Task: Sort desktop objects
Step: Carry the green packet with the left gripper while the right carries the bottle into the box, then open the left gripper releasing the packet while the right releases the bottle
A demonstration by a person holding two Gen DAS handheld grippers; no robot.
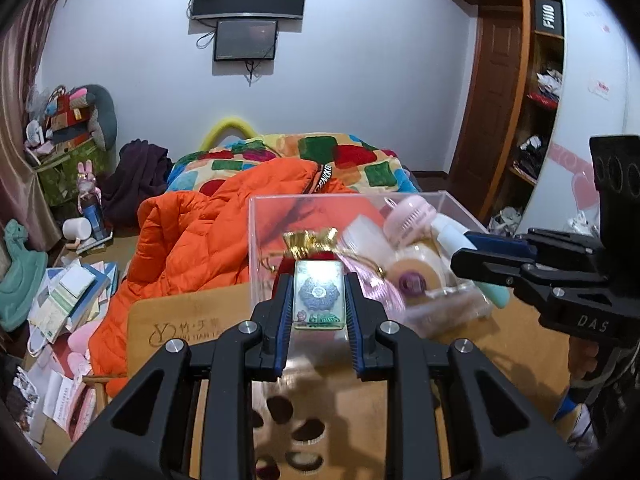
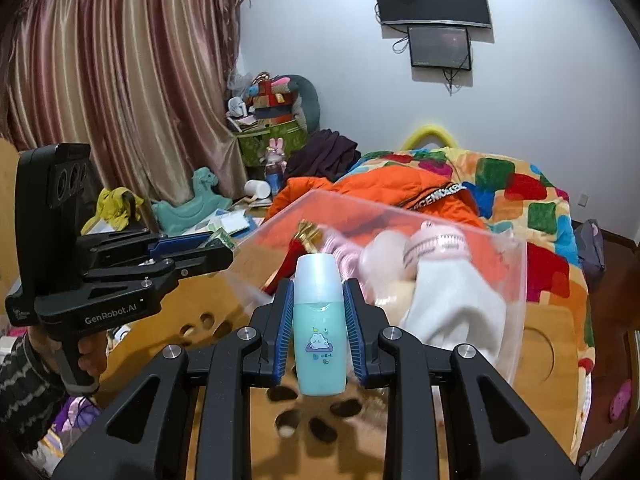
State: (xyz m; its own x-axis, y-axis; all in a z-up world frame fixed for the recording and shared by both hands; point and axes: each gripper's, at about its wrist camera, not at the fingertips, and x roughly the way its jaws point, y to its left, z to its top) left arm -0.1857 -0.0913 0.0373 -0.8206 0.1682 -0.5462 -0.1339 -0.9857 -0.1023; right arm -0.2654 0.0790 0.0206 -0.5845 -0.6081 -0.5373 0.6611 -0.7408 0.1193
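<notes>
While both grippers are hovering at the near side of a clear box (image 1: 256, 240) on a wooden table (image 1: 500, 332), each is holding one item. Item one: a flat card pack (image 1: 319, 294) with a green and blue printed face, clamped between the blue pads of the left gripper (image 1: 319, 300), its long axis running forward along the fingers, far end pointing into the box. Item two: a pale green bottle (image 2: 319, 324) with a cloud sticker, pinched by the right gripper (image 2: 319, 308) at mid-body, its long axis lying along the fingers, rounded frosted cap pointing forward toward the box wall. Box contents, jumbled and partly blurred: a red pouch with gold trim (image 1: 310, 240), a pink round thing (image 1: 408, 216), a white cloth (image 2: 460, 308), a tape roll (image 1: 416, 276). Beyond the table an orange jacket (image 1: 192, 240) and a patchwork blanket (image 1: 352, 156) are lying on a bed, with two dark screens (image 1: 248, 12) on the wall. From the left wrist, the right gripper is entering at the right edge, the bottle's cap poking past its tips; a wardrobe (image 1: 540, 100) is showing only here. From the right wrist, the left gripper (image 2: 224, 248) is showing side-on with a hand (image 2: 90, 356) on its grip, and curtains (image 2: 120, 80) are showing only here.
</notes>
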